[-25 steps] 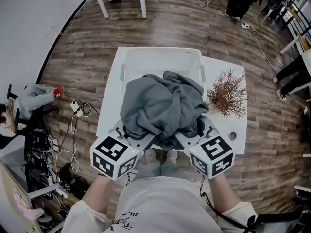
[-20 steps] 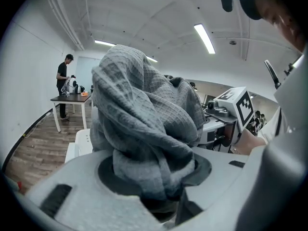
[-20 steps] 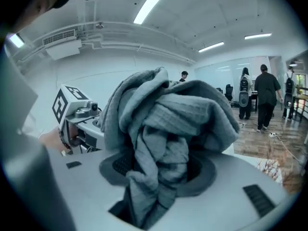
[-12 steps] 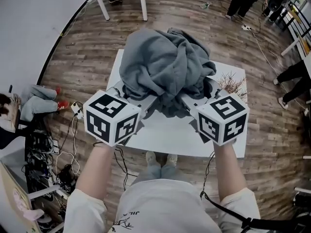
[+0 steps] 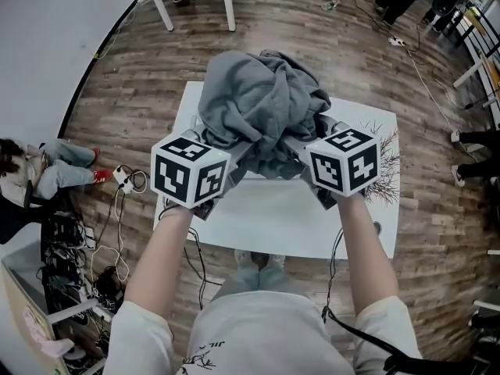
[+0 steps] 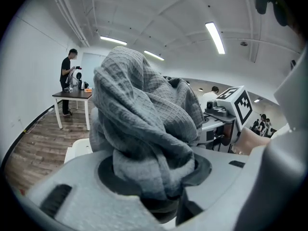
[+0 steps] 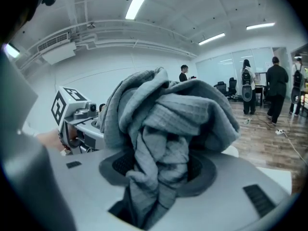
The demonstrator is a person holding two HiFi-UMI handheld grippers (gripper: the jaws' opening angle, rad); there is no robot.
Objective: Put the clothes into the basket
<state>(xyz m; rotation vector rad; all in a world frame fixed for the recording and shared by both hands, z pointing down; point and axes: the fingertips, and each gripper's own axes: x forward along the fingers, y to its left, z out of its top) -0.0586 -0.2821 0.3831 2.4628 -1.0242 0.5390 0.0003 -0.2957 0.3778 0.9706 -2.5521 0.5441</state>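
Wood-plank flooring surrounds a white table [image 5: 273,217], seen from above in the head view. A crumpled grey garment [image 5: 262,104] is held up in the air over the far half of that table, gripped low on both sides. The left tongs [image 5: 232,153] bite into its lower left edge and the right tongs [image 5: 299,148] into its lower right edge. A bundle of dried brown twigs [image 5: 389,174] lies on the table's right side, partly hidden behind the right tongs. A power strip [image 5: 125,176] with cables lies on the floor to the left. In the left gripper view, both jaws are clenched on a thick fold of the grey garment, which rises in a heap and fills the middle. Behind it, a person [image 6: 67,78] stands at a brown-topped table [image 6: 72,96] near the wall. In the right gripper view, the jaws are likewise clamped on a twisted fold of the same garment, with a tail of cloth hanging below them. Several people [image 7: 276,88] stand in the background at right.
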